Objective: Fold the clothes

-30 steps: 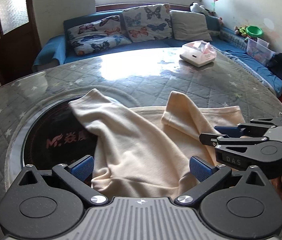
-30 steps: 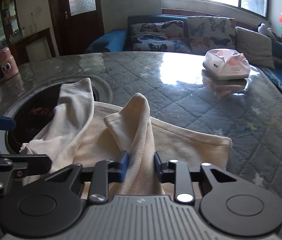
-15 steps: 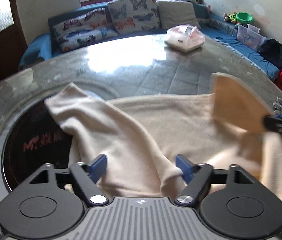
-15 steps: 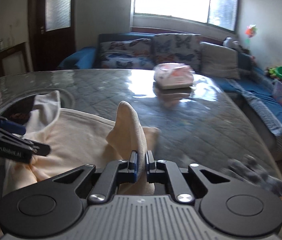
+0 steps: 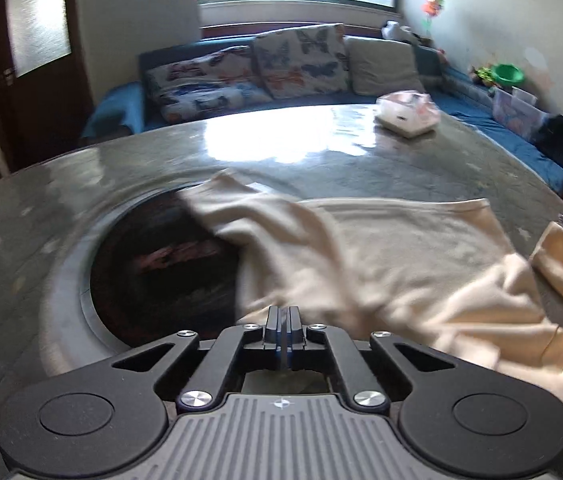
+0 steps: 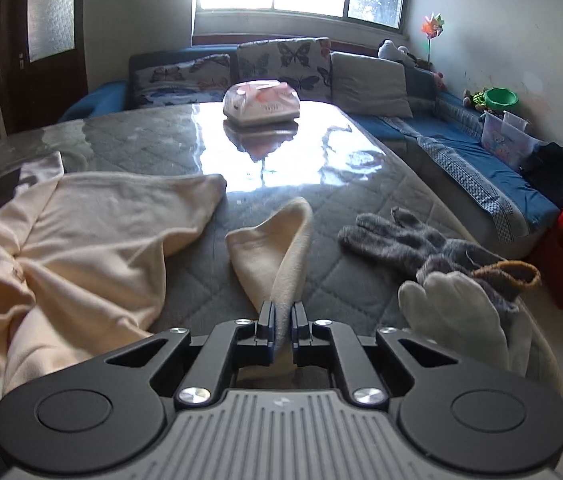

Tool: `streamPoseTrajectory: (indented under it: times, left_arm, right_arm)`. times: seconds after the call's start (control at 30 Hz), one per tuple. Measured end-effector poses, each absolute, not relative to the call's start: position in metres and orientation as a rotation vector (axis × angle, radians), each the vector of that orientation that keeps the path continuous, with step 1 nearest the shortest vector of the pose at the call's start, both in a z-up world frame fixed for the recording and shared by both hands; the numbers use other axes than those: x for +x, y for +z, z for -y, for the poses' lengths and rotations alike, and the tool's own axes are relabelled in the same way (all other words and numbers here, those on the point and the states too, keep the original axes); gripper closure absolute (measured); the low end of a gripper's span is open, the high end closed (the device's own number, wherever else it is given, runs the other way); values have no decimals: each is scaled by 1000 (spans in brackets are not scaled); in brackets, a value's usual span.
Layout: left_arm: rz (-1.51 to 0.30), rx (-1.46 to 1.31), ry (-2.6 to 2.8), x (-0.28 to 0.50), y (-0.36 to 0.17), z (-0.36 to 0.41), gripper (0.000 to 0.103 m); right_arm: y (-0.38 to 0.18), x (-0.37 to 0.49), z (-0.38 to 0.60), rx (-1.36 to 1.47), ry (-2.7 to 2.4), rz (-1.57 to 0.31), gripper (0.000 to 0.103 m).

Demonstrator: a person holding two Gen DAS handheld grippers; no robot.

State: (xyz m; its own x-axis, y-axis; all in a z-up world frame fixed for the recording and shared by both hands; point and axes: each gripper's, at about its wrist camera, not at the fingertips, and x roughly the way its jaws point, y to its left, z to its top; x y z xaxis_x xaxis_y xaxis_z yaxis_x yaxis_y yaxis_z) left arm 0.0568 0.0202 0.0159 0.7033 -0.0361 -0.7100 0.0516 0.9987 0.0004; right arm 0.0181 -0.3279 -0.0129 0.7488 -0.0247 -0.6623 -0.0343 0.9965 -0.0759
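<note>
The right gripper (image 6: 282,316) pinched a cream sleeve (image 6: 277,248) that rose just ahead of its narrow jaws. The cream garment (image 6: 81,248) sprawled to its left on the quilted table (image 6: 361,184). The left gripper (image 5: 282,322) had its jaws pressed together at the garment's near edge; whether cloth sat between them could not be told.

The left claw (image 5: 283,330) is low near the tabletop's near edge, its jaws pressed fully together. The right claw (image 6: 282,326) sits to the right, level, its jaws nearly together and pinching cloth (image 6: 277,268).
</note>
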Motion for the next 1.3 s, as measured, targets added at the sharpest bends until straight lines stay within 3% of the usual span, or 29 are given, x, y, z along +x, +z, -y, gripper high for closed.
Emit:
streamPoseTrajectory:
  times: [0.13, 0.23, 0.27, 0.3, 0.4, 0.57, 0.6, 0.67, 0.77, 1.1, 1.3]
  left_arm:
    - [-794, -12, -56, 50, 19, -30, 99]
    - [-784, -29, -96, 54, 23, -21, 81]
    - [-781, -35, -109, 56, 24, -18, 63]
    - [-778, -41, -123, 57, 26, -15, 52]
    - [-773, -43, -153, 69, 26, 1, 47]
    - [-828, -39, -168, 105, 8, 19, 51]
    - [-837, -38, -178, 108, 4, 21, 67]
    - [-848, -30, -200, 111, -2, 23, 86]
    - [-827, -2, -194, 102, -4, 22, 99]
    - [-727, -74, -81, 26, 32, -40, 101]
    - [-771, -98, 25, -29, 21, -75, 101]
  right_arm:
    - [-8, 11, 328, -88, -16, -699, 87]
    - [-2, 9, 326, -86, -13, -673, 85]
    - [0, 8, 324, -84, -10, -665, 79]
    - [1, 8, 323, -85, -4, -661, 73]
    - [3, 8, 317, -93, 19, -655, 72]
    - [4, 10, 305, -107, 79, -654, 62]
    - [4, 10, 302, -115, 92, -652, 57]
    - [4, 9, 295, -134, 119, -650, 55]
    - [2, 9, 285, -157, 151, -653, 53]
    - [-7, 5, 263, -229, 237, -682, 46]
    - [-9, -5, 259, -255, 261, -699, 39]
